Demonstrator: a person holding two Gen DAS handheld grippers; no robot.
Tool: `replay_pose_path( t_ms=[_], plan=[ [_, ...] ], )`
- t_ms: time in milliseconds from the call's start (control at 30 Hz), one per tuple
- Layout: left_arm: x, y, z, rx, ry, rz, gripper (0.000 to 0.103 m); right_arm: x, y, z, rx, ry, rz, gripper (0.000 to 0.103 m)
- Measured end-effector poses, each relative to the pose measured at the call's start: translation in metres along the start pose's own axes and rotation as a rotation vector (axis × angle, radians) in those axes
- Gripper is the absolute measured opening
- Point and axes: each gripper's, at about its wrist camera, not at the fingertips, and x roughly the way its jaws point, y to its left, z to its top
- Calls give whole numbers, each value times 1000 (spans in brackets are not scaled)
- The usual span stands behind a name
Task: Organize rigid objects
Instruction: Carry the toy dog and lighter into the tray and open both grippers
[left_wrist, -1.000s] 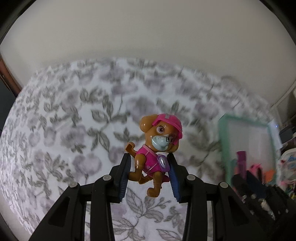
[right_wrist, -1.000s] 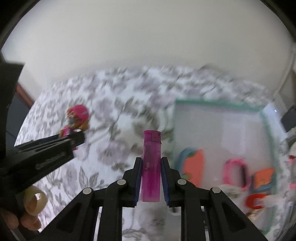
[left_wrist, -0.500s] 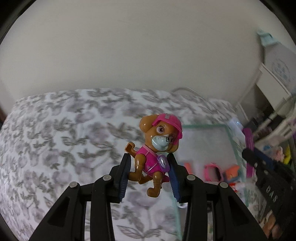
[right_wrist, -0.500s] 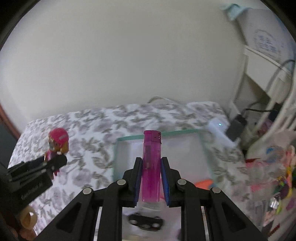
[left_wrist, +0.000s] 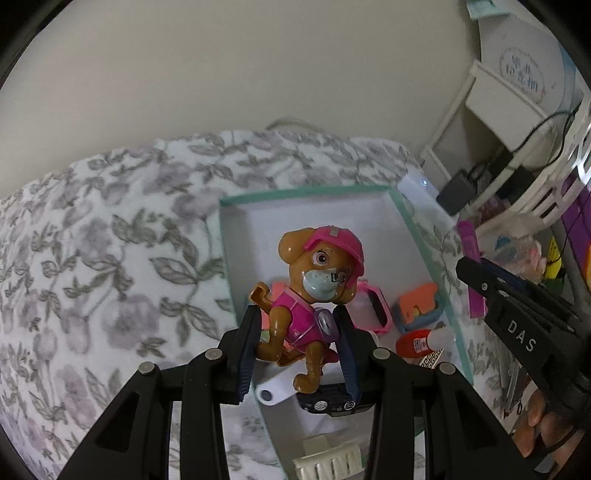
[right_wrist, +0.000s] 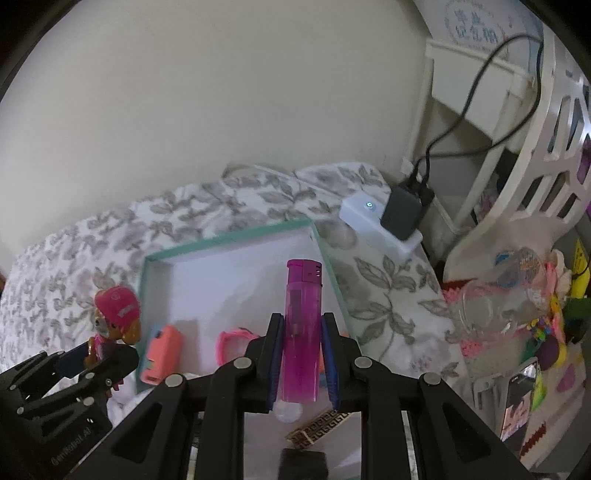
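Note:
My left gripper (left_wrist: 297, 354) is shut on a brown toy puppy (left_wrist: 314, 291) with a pink helmet and vest, held upright above the near left part of a teal-rimmed white box (left_wrist: 306, 192). The right gripper (right_wrist: 302, 363) is shut on a translucent purple lighter (right_wrist: 301, 328), standing upright over the same box (right_wrist: 229, 240). Seen from the right wrist, the puppy (right_wrist: 116, 314) and left gripper sit at the lower left. From the left wrist, the right gripper (left_wrist: 476, 269) shows at the right with the lighter (left_wrist: 471, 266).
The box lies on a floral bedspread (left_wrist: 110, 258) and holds a pink watch (left_wrist: 373, 306), an orange-and-blue toy (left_wrist: 417, 306), a red tube (left_wrist: 417, 341), a white tag (left_wrist: 273, 391) and a dark toy car (left_wrist: 332, 400). A white power strip with charger (right_wrist: 388, 218) and cluttered white shelves (right_wrist: 535, 258) stand at the right.
Both grippers have swept to the right across the bed and now hang over the box, each still gripping its object. The shelves and power strip have come into view.

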Motion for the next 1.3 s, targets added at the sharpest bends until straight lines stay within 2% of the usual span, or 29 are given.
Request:
replay_pose_path(
  t_ms=[367, 567, 1000, 1300],
  plan=[
    [30, -2, -8, -24, 43, -6, 41, 37, -6, -17, 3, 101, 9, 21],
    [34, -5, -9, -12, 35, -8, 41, 47, -1, -22, -8, 132, 23, 22],
    [28, -11, -8, 28, 27, 27, 41, 43, 11, -20, -54, 132, 34, 23],
    [24, -3, -6, 8, 28, 57, 43, 35, 17, -17, -76, 106, 34, 23]
  ],
)
